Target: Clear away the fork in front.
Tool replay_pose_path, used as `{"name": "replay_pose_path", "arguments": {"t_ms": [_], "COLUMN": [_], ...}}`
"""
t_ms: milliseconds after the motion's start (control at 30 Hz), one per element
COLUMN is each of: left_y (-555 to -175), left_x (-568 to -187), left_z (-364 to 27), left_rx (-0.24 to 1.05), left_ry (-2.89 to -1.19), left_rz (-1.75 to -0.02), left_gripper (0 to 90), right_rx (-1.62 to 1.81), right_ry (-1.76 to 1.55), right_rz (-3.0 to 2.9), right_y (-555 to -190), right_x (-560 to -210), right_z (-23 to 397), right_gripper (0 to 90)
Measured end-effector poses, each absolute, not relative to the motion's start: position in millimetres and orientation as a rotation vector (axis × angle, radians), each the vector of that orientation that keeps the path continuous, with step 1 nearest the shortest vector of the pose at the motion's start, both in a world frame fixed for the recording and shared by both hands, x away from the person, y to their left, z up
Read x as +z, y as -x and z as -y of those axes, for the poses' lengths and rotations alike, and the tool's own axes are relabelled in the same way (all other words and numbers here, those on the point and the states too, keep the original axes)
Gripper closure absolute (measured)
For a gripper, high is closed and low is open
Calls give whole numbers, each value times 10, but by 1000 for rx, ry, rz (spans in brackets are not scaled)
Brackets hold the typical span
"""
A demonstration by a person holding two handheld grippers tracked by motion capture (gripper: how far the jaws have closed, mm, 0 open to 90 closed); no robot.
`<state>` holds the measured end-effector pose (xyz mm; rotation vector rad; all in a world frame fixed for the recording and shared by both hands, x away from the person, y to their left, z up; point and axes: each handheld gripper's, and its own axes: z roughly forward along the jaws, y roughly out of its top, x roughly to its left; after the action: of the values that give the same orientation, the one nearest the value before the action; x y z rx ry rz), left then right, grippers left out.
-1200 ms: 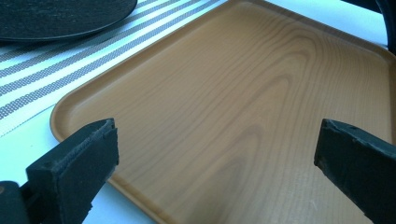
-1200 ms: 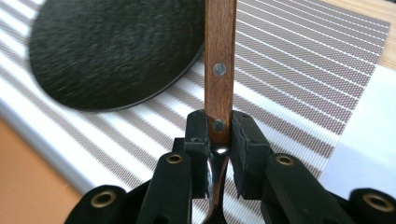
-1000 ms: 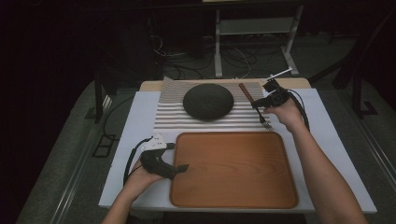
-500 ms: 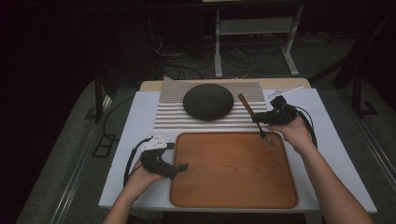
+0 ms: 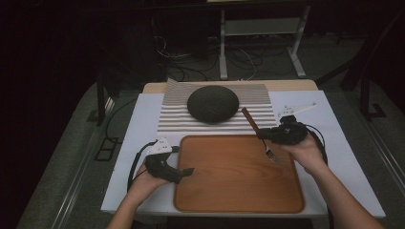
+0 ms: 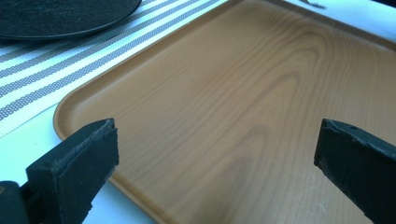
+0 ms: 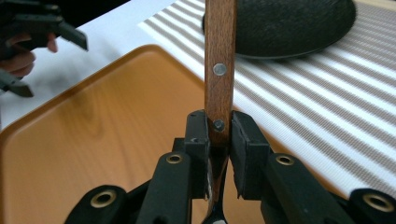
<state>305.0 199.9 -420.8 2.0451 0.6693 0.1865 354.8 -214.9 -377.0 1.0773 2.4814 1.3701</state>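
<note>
The right tongs (image 5: 265, 137) were pinching a fork (image 5: 260, 133) by its wooden handle, the two black pads pressed on the lower end of the wood where the metal shank begins. The fork hung over the far right part of the wooden tray (image 5: 229, 191), its handle slanting up and away toward the dark round plate (image 5: 212, 104), its metal tines pointing down at the tray's surface near the right edge; I could not tell whether the tines touched the wood. The plate lay on a striped mat (image 5: 174, 114) just beyond the tray, and both sat on the white worktop (image 5: 129, 143). The left tongs (image 5: 187, 171) were spread wide with nothing between them, held low at the tray's near left edge, pointing in across the bare wood
</note>
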Motion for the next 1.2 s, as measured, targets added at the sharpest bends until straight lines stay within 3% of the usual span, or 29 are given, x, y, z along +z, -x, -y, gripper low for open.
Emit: {"name": "replay_pose_path", "arguments": {"t_ms": [400,733,1200], "left_y": [-3052,-3154,-3427], "left_x": [-4196,-4035,-3776], "left_z": [-2004,-1887,-1390], "left_rx": [196,184,184], "left_ry": [-2037,-2016,-2005], "left_rz": [-668,-647,-564], "left_gripper": [0,0,32], "right_rx": [1377,1391,1411], "right_ry": [-1065,-1071,-1042], "right_rz": [-2514,-2483,-2467], "right_y": [-3215,-3212,-3207], "right_x": [-3954,-3955,-3943], "right_z": [2138,2152,2124], "right_gripper": [767,767,767]}}
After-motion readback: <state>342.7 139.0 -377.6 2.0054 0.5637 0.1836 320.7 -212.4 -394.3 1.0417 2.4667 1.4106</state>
